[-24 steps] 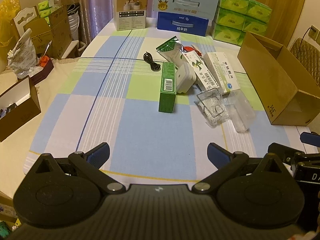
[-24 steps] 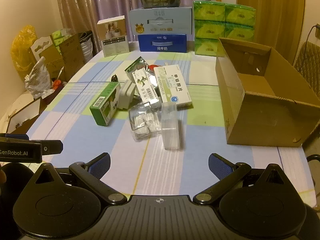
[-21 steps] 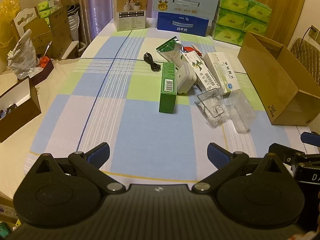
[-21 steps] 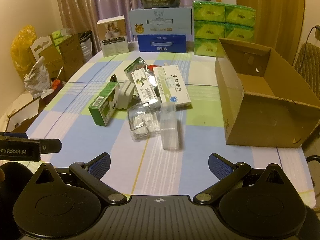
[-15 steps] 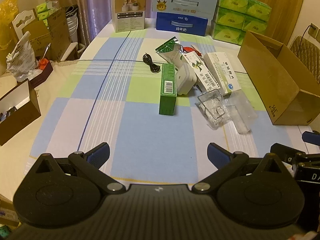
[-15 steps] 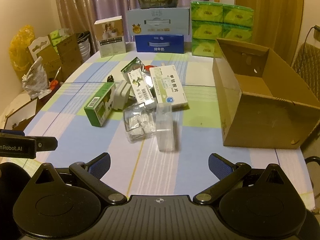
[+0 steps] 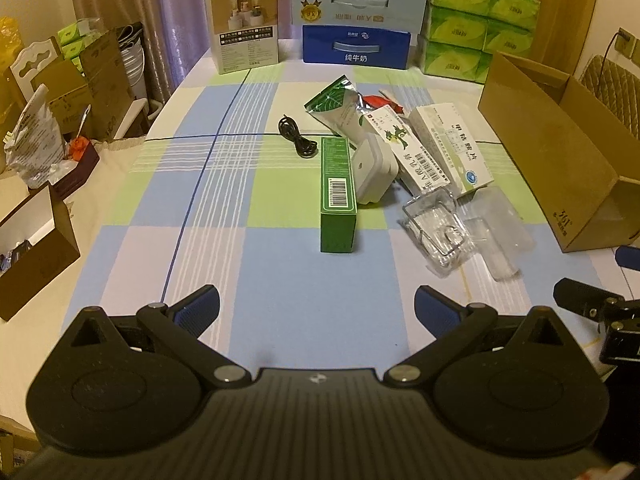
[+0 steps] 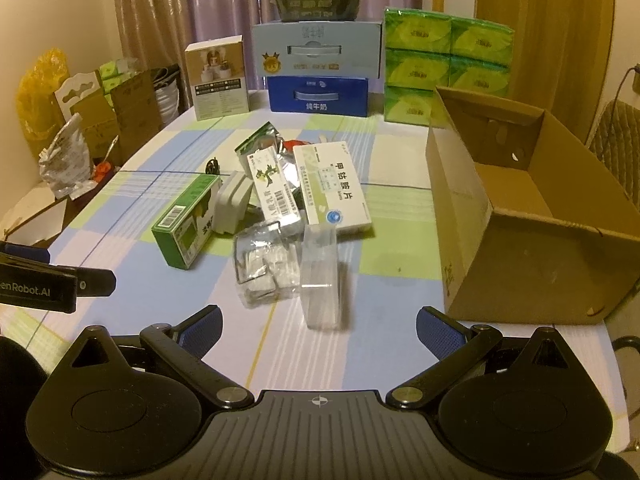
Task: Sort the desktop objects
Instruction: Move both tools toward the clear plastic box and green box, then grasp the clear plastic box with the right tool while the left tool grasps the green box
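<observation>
Right wrist view: right tool [image 8: 318,326] spread wide and empty, low in the frame above the near desk edge.
Left wrist view: left tool [image 7: 316,306] also wide and empty, at the bottom of the frame.
Pile: mid-frame on the checked desk [image 7: 280,292]; nothing sorted yet by the look of it, as the carton [image 8: 532,216] at right shows a bare floor.
Clear case [image 8: 320,280]: nearest the right tool, a smooth hard plastic oblong; probably light and slippery, so grip across its narrow sides.
Clear tray [image 8: 262,266]: thin, crinkly blister plastic touching the case; likely flimsy and would buckle under a hard squeeze.
Green box [image 7: 338,194]: long stiff cardboard lying flat, centre of the left view; light, easiest taken across its width.
White adapter [image 7: 372,170]: rounded hard plastic leaning on the green box; denser, smooth.
Medicine boxes [image 8: 330,188]: flat card, overlapping; take an exposed edge.
Foil pouch [image 7: 334,106]: soft, shiny, partly under the boxes.
Cable [image 7: 298,140]: thin black coil, limp, upper centre.
</observation>
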`<act>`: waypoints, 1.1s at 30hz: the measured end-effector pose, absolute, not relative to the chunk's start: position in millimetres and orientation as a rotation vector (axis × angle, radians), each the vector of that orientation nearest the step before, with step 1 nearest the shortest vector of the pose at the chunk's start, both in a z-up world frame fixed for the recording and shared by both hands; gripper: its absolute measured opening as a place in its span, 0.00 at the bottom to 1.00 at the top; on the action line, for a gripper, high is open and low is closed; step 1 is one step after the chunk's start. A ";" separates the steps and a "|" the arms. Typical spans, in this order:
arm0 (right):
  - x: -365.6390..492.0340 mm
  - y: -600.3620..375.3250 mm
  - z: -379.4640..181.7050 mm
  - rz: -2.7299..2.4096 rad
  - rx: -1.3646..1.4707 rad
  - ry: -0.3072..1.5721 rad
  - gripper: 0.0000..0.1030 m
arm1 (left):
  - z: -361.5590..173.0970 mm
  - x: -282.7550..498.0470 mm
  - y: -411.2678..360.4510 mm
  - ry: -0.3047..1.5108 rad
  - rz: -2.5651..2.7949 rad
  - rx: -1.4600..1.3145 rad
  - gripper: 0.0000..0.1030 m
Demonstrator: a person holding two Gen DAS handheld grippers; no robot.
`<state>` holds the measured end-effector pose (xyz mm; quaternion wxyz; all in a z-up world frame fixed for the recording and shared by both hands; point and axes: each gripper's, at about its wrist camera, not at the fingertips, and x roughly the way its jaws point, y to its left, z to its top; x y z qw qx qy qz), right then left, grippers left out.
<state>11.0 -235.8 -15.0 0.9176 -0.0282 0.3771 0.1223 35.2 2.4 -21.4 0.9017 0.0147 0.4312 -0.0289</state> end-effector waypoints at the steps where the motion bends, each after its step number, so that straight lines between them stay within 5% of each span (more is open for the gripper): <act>1: 12.8 -235.1 -16.0 0.253 -0.061 0.775 0.98 | -22.4 37.3 2.7 0.894 -0.061 0.032 0.99; 9: 30.9 -227.7 -24.8 0.260 -0.097 0.771 0.95 | -31.2 54.5 5.1 0.906 -0.061 0.059 0.99; 19: 57.9 -224.7 -42.8 0.263 -0.127 0.779 0.65 | -37.8 83.0 4.4 0.904 -0.072 0.088 0.99; 23: 71.6 -221.8 -52.3 0.267 -0.132 0.797 0.50 | -38.9 93.9 2.3 0.899 -0.088 0.091 0.91; 33: 95.1 -217.8 -67.4 0.265 -0.129 0.822 0.34 | -46.6 123.5 -7.5 0.866 -0.140 0.115 0.82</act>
